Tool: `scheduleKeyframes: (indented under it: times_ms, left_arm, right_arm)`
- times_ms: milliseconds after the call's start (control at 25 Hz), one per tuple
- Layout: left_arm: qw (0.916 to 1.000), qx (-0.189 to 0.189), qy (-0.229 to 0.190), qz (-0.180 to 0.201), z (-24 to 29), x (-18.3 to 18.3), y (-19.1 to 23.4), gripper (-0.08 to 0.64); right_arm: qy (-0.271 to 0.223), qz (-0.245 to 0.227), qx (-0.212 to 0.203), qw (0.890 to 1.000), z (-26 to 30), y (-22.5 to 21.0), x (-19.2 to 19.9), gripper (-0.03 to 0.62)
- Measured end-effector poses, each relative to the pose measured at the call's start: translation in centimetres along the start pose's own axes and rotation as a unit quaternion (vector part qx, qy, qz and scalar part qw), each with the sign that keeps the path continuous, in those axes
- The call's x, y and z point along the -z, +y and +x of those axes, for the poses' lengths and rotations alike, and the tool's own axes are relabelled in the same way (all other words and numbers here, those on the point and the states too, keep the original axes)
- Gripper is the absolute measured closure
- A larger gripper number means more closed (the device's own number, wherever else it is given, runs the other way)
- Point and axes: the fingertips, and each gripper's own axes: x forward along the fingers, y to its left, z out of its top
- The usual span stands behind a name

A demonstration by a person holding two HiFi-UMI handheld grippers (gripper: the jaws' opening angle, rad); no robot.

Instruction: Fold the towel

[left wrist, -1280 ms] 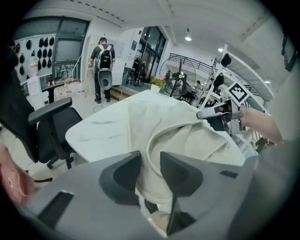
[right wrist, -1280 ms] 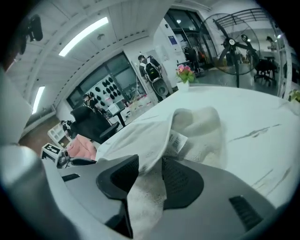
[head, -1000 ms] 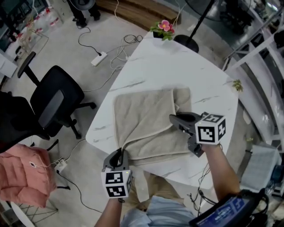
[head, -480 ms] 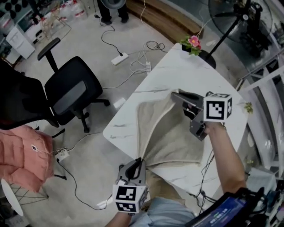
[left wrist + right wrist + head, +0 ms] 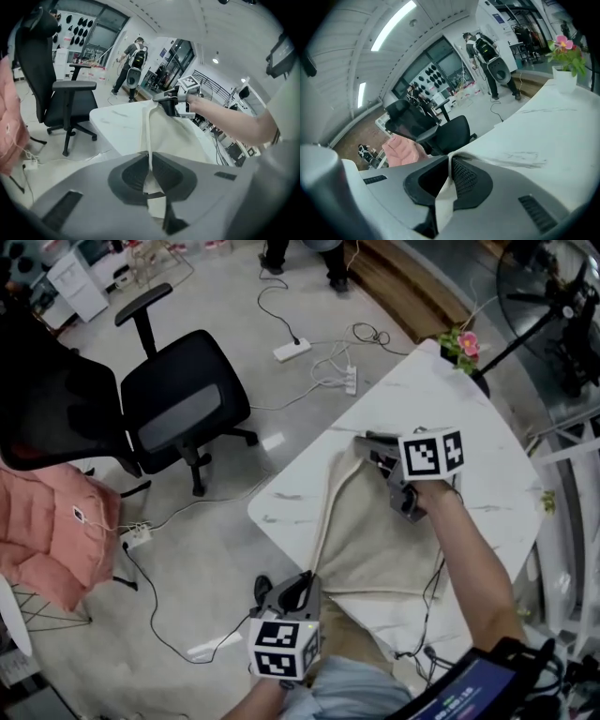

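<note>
A beige towel (image 5: 375, 540) lies on the white marble table (image 5: 478, 427), with its left edge lifted into a taut line between my two grippers. At the table's near corner, my left gripper (image 5: 305, 585) is shut on one towel corner; the cloth runs out between its jaws (image 5: 150, 161) in the left gripper view. Further along that edge, my right gripper (image 5: 364, 441) is shut on the other corner. A strip of the towel (image 5: 445, 197) is pinched in the right gripper (image 5: 450, 161) in its own view.
A potted pink flower (image 5: 464, 343) stands at the table's far corner. A black office chair (image 5: 178, 418) is on the floor to the left. Pink cloth (image 5: 56, 531) hangs on a stand, and a power strip with cables (image 5: 323, 362) lies nearby. A person (image 5: 133, 65) stands in the background.
My right gripper has carried its towel corner across the table toward the left edge. The towel has gone from lying flat to a raised taut edge. My left gripper rose slightly and rolled.
</note>
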Motion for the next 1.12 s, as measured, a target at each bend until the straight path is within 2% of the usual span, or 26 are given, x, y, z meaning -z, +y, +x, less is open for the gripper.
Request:
scheduleKeyframes:
  times_ms: [120,280,440,520,560,720,840,960,1120]
  left_arm:
    - [0.9996,-0.006,0.012,-0.023,0.3,1.1,1.0,0.54]
    - [0.999,-0.007,0.02,-0.038,0.9,1.9,1.7,0.541]
    - [0.9989,-0.005,0.026,-0.038,1.4,2.1,2.2,0.545]
    - [0.999,-0.001,0.027,-0.036,1.5,2.1,2.4,0.545]
    - [0.999,0.003,0.028,-0.034,1.5,2.0,2.4,0.545]
    - [0.9986,0.031,0.018,-0.039,1.4,1.3,2.1,0.541]
    - [0.9968,0.061,0.005,-0.052,1.2,0.2,1.3,0.488]
    - [0.9944,0.092,0.0,-0.051,1.1,-0.7,0.3,0.434]
    - [0.9891,0.137,-0.008,-0.054,0.5,-1.3,-0.7,0.391]
  right_arm:
    - [0.033,-0.016,0.011,0.999,2.5,-0.9,1.2,0.541]
    - [0.067,-0.038,-0.016,0.997,3.5,0.3,2.0,0.398]
    - [0.112,-0.06,-0.048,0.991,2.2,2.2,3.4,0.38]
    - [0.138,-0.088,-0.04,0.986,1.6,2.4,4.6,0.376]
    - [0.136,-0.102,-0.031,0.985,0.9,2.3,4.7,0.377]
    - [0.062,-0.124,-0.013,0.99,-4.0,3.0,3.6,0.39]
    - [0.002,-0.124,0.015,0.992,-8.8,2.5,4.0,0.411]
    - [-0.039,-0.09,0.05,0.994,-13.6,1.0,6.5,0.428]
    - [-0.059,-0.043,0.087,0.994,-18.2,-0.4,11.8,0.434]
